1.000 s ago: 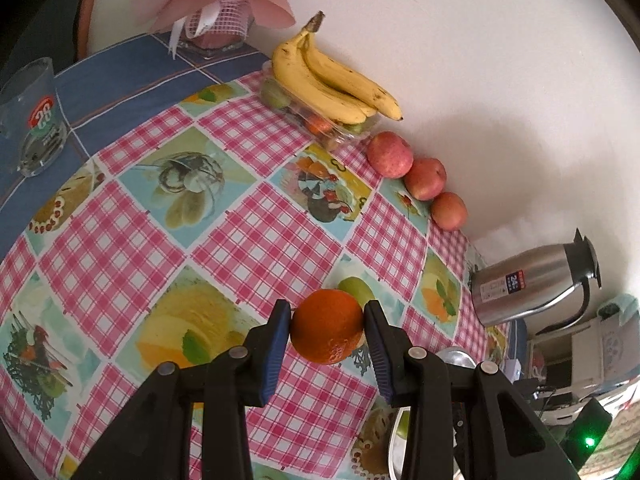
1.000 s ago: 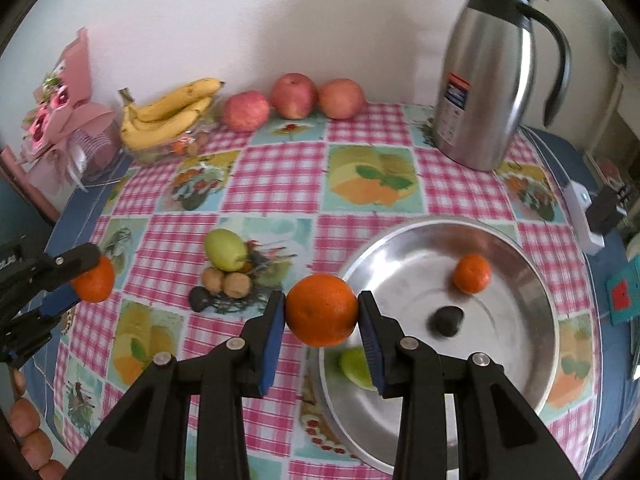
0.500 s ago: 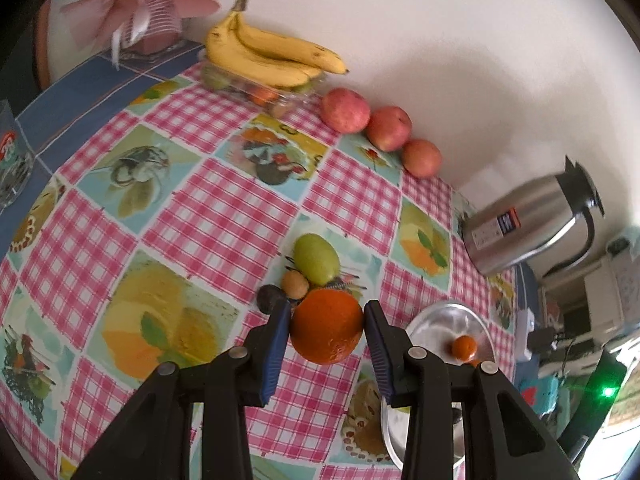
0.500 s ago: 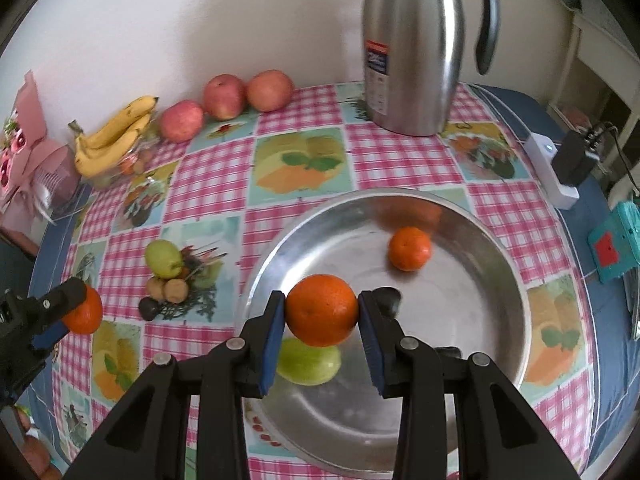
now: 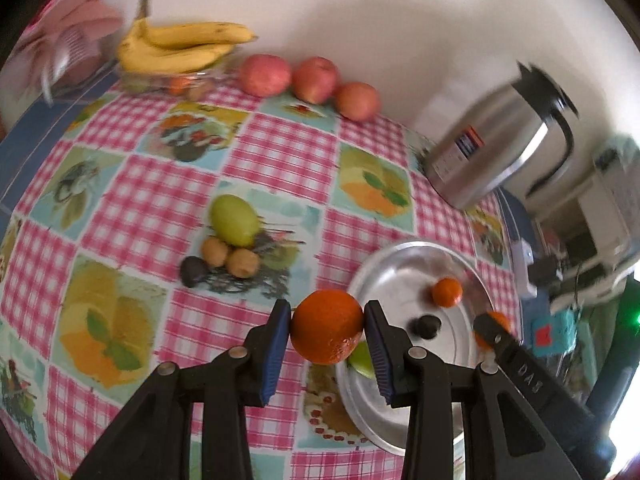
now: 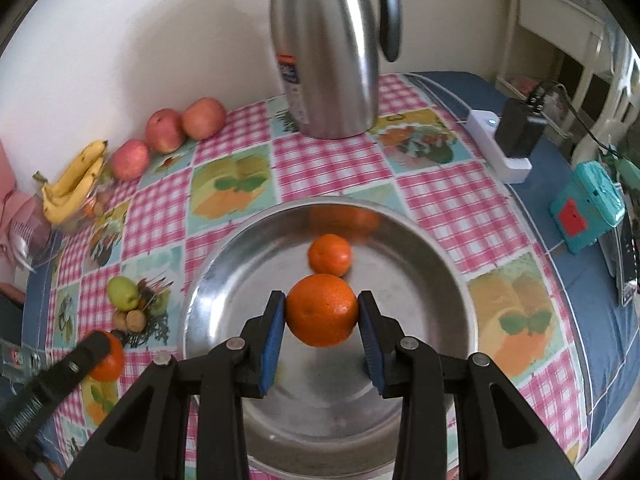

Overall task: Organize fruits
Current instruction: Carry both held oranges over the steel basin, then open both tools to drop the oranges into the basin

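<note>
At the far left of the table, against the wall, a bunch of bananas (image 5: 182, 50) lies on a clear box, with three apples (image 5: 312, 80) in a row to its right. Nearer, on the checked cloth (image 5: 140, 196), sit a green fruit (image 5: 235, 220), two small brown fruits (image 5: 230, 258) and a dark one (image 5: 193, 272), all touching or just beside each other. The left gripper (image 5: 326, 330) has its jaws narrowed onto an orange (image 5: 326, 326), held above the cloth just left of the metal bowl (image 6: 216, 280), not yet over it. To the right, the right gripper (image 6: 322, 316) clamps a second orange (image 6: 322, 310) over the middle of the bowl, just near of a small tangerine (image 6: 330, 254) already lying inside. The left view also shows a dark fruit and a green piece in the bowl, though blur makes them hard to name. A steel jug (image 6: 328, 48) stands beyond the bowl. The risks, as I judge them: letting the right orange go from a height could make it bounce or roll on the smooth metal and knock the tangerine about; the two grippers are near each other and could collide at the rim; and opening the left one too soon would drop its orange on the cloth, where it might roll off.
</note>
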